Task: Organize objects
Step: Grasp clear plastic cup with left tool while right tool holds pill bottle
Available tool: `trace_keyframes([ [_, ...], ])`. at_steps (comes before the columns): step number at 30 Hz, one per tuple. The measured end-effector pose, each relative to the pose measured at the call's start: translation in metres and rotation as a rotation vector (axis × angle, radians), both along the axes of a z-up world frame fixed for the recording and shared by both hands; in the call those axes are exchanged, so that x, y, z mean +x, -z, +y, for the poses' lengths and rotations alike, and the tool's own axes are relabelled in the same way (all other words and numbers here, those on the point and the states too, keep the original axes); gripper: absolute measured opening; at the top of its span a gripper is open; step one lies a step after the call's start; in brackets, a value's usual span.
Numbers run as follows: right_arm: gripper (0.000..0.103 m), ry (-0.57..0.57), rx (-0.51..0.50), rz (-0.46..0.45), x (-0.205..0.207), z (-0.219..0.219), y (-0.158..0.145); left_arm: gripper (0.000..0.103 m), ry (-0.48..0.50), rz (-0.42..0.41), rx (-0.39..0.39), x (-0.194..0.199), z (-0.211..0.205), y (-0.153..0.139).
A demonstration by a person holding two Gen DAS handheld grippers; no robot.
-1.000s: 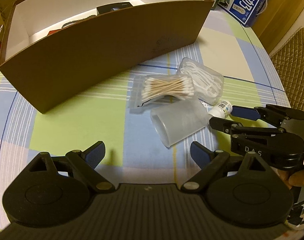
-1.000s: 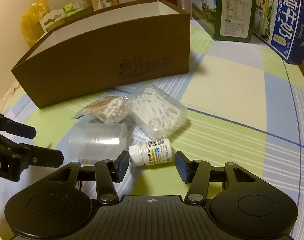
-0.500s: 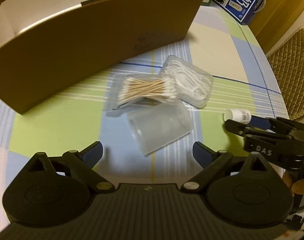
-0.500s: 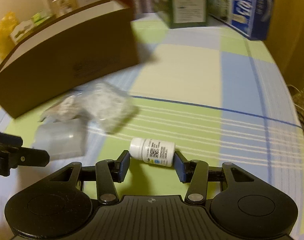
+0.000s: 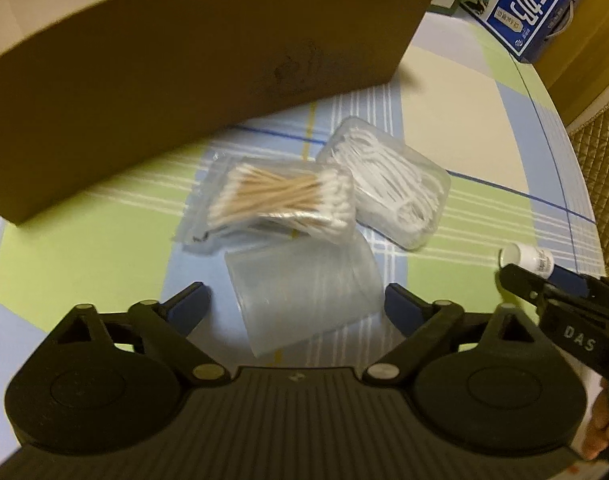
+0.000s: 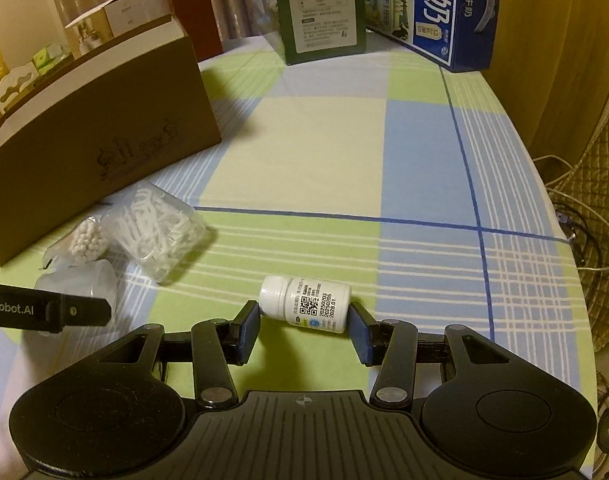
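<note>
Right wrist: right gripper (image 6: pixel 304 326) clamps pill bottle (image 6: pixel 306 309) lower centre; left gripper (image 5: pixel 294 304) wide, straddling clear cup (image 5: pixel 304 292).

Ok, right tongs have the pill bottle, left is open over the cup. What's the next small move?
Probably carry the pill bottle up and left toward the brown box. The right tongs clamp it end to end, seemingly clear of the tablecloth, and the box stands open-topped. The left tongs can take the cup after.
</note>
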State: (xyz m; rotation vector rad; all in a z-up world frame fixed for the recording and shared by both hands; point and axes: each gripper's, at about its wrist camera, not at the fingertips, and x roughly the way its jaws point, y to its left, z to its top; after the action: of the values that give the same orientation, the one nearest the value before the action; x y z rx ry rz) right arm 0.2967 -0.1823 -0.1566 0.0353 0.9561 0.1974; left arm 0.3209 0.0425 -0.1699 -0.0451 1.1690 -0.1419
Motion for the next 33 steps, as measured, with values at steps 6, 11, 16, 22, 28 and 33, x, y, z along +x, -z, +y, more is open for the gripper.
trace_keyframes([
  [6, 0.045, -0.028, 0.012, 0.002, -0.002, 0.003, 0.001, 0.070, 0.050, -0.038, -0.005, -0.009, 0.015, -0.005],
  [11, 0.045, -0.081, 0.017, 0.007, -0.012, 0.013, 0.001, 0.067, 0.109, -0.048, 0.042, -0.031, 0.032, -0.007],
  [16, 0.045, -0.140, 0.022, 0.008, -0.024, 0.026, 0.001, 0.067, 0.143, -0.035, 0.042, -0.047, 0.052, -0.010],
  [22, 0.058, -0.144, 0.011, 0.012, -0.025, 0.032, 0.002, 0.085, 0.102, -0.040, 0.021, -0.042, 0.054, -0.013],
  [28, 0.060, -0.123, 0.012, 0.003, -0.022, 0.033, -0.001, 0.068, 0.095, -0.030, 0.053, -0.033, 0.046, -0.008],
  [33, 0.060, -0.094, 0.024, -0.001, -0.014, 0.032, -0.003, 0.068, 0.092, -0.039, 0.075, -0.033, 0.046, -0.008],
])
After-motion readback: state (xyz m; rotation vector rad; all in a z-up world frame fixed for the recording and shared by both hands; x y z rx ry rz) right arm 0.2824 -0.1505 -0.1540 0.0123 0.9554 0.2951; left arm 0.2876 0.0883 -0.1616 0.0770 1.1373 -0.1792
